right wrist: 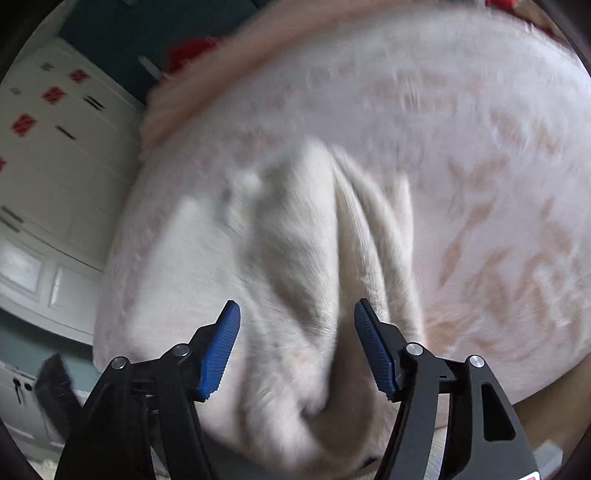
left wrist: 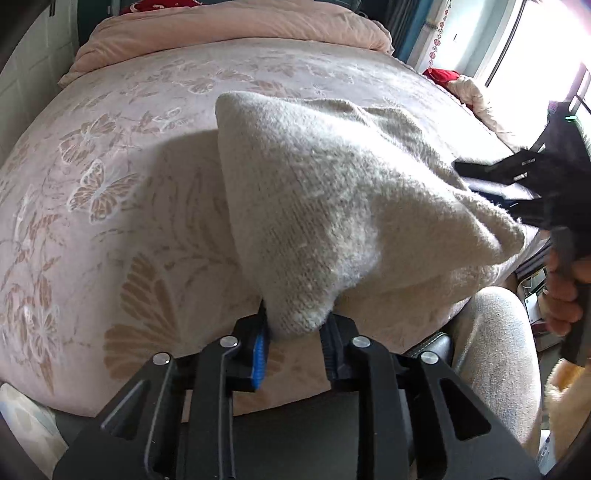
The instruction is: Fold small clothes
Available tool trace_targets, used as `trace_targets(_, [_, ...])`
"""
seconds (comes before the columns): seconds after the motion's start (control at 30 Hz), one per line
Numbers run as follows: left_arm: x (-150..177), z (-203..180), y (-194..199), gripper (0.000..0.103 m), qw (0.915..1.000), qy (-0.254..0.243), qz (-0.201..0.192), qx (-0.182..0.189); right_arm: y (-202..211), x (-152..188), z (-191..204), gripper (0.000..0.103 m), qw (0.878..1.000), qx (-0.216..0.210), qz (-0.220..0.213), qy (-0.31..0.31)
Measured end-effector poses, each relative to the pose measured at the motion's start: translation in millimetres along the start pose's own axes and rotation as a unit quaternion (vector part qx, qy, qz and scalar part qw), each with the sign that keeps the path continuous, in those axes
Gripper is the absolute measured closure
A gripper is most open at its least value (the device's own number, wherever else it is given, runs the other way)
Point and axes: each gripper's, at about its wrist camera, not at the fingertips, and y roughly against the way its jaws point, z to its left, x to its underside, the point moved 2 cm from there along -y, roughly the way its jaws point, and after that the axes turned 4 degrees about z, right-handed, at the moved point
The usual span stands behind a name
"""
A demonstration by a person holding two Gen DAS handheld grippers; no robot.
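A cream knitted garment [left wrist: 332, 206] lies bunched on the pink flowered bedspread [left wrist: 110, 184]. My left gripper [left wrist: 295, 332] is shut on its near corner, and the cloth fills the gap between the blue pads. In the left wrist view my right gripper [left wrist: 491, 188] reaches in from the right at the garment's far corner, with a hand [left wrist: 561, 295] on its handle. The right wrist view is blurred. There my right gripper [right wrist: 295, 321] stands open over the creased garment [right wrist: 295, 240], its blue pads [right wrist: 221, 350] well apart and not pressing the cloth.
A folded pink quilt [left wrist: 229, 33] lies along the head of the bed, with a red item [left wrist: 443, 75] near the bright window. White cabinets [right wrist: 55, 166] stand left of the bed. A person's leg in light trousers [left wrist: 495, 350] is at the bed's near edge.
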Motion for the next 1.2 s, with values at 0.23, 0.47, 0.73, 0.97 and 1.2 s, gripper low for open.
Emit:
trace_targets(0.23, [7, 10, -5, 0.086, 0.9998, 0.007, 0.02, -0.006, 73, 8, 8, 0.092, 0.994, -0.041, -0.1, 0.01])
trace_targets(0.47, [6, -3, 9, 0.085, 0.9998, -0.008, 0.008, 0.013, 25, 29, -27, 0.084, 0.999, 0.02, -0.036, -0.004])
trace_targets(0.73, [-28, -16, 96, 0.081, 0.9949, 0.005, -0.072, 0.07, 84, 9, 17, 0.077, 0.993, 0.023, -0.105, 0.043])
trace_targets(0.97, [-71, -46, 11, 0.081, 0.9991, -0.005, -0.012, 0.039, 11, -54, 43, 0.081, 0.994, 0.059, -0.057, 0.068])
trace_targets(1.2, [-65, -48, -14, 0.079, 0.999, -0.03, -0.026, 0.018, -46, -80, -10, 0.096, 0.996, 0.085, -0.032, 0.023])
